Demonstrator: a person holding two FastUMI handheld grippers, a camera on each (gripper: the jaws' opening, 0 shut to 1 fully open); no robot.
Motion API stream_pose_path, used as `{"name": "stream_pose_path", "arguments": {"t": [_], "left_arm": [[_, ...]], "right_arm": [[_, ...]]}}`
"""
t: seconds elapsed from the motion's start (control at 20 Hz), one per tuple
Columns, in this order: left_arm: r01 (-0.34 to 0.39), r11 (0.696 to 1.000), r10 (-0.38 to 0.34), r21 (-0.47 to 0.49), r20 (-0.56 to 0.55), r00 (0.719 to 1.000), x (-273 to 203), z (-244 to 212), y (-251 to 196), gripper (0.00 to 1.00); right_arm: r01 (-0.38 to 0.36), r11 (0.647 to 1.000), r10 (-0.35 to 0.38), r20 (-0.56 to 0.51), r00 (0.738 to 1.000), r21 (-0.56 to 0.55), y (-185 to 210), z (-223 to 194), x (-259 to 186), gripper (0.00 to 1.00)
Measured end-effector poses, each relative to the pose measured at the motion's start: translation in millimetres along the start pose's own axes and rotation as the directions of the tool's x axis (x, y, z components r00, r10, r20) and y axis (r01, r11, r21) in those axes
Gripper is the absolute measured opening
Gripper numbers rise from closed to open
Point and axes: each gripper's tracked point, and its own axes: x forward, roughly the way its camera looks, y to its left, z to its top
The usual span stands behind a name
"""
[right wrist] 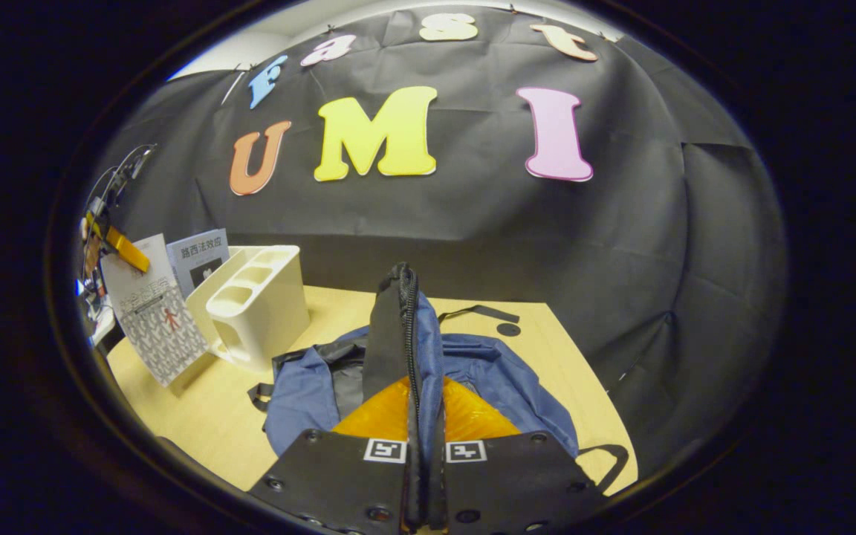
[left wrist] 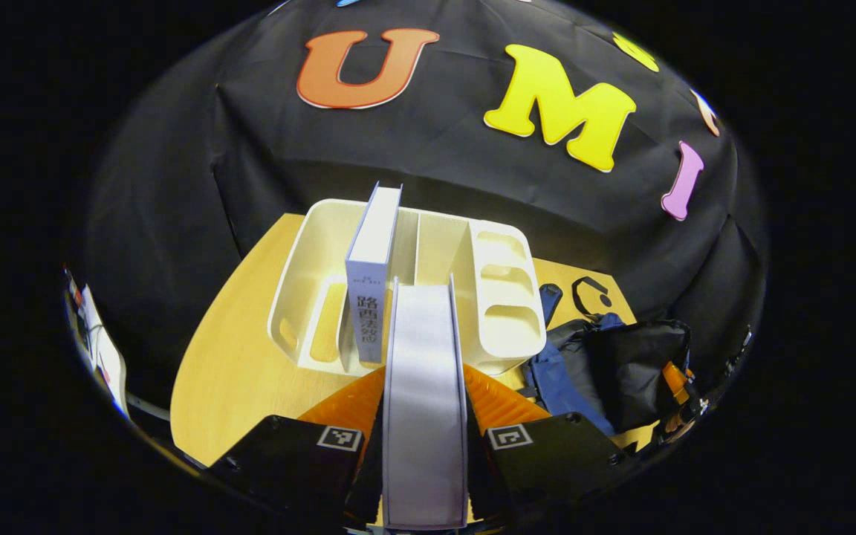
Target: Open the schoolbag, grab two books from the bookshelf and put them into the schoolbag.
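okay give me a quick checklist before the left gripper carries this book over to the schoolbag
1. Left gripper shut on the held book, both fingers against its covers: ok.
2. Held book out of the bookshelf: ok in the right gripper view, where it hangs in front of the shelf.
3. Right gripper shut on the zipper edge of the schoolbag, lifting it: ok.
4. Bag mouth wide enough for the book: cannot tell; the opening is hidden behind the lifted edge.
5. Second book standing upright in the bookshelf for the next grab: ok.
6. Table between shelf and bag free of obstacles: ok.
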Motion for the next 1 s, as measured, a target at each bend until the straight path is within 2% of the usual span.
{"name": "stream_pose_path", "arguments": {"t": [0.2,0.25,0.35,0.45,0.5,0.55,0.75,0.9,1.0], "left_arm": [[0.060,0.989,-0.055,-0.136,0.036,0.998,-8.9,-12.1,7.5,0.47],[0.079,0.982,-0.073,-0.170,0.038,0.997,-8.8,-17.0,7.0,0.43],[0.126,0.965,-0.120,-0.230,0.041,0.992,-9.0,-27.2,0.6,0.47],[0.180,0.956,-0.173,-0.232,0.052,0.984,-13.9,-38.9,-9.9,0.47],[0.188,0.954,-0.179,-0.235,0.061,0.982,-14.0,-44.0,-13.8,0.51],[0.200,0.950,-0.189,-0.241,0.068,0.980,-15.3,-50.0,-19.6,0.47],[0.315,0.903,-0.288,-0.291,0.132,0.948,-15.6,-48.6,-64.5,0.47],[0.351,0.893,-0.321,-0.282,0.149,0.935,-6.3,-47.2,-94.4,0.47],[0.385,0.874,-0.355,-0.296,0.154,0.922,0.7,-44.7,-116.9,0.47]], "right_arm": [[0.004,1.000,-0.004,-0.008,1.000,-0.015,6.1,4.1,-1.6,0.05],[0.010,1.000,-0.010,-0.010,1.000,-0.025,6.3,5.0,-2.6,0.05],[0.020,0.999,-0.021,-0.011,1.000,-0.049,7.0,7.8,-2.8,0.05],[0.027,0.997,-0.029,-0.016,0.999,-0.072,7.8,10.5,-2.7,0.05],[0.028,0.996,-0.030,-0.018,0.999,-0.080,8.9,12.1,-2.4,0.05],[0.027,0.996,-0.029,-0.021,0.999,-0.086,10.7,12.6,-2.5,0.05],[0.043,0.995,-0.045,-0.012,0.999,-0.091,5.1,19.5,-4.3,0.05],[0.041,0.995,-0.043,-0.013,0.999,-0.092,0.9,29.2,-4.2,0.05],[0.048,0.993,-0.049,-0.007,0.999,-0.106,-6.6,37.1,-5.7,0.05]]}}
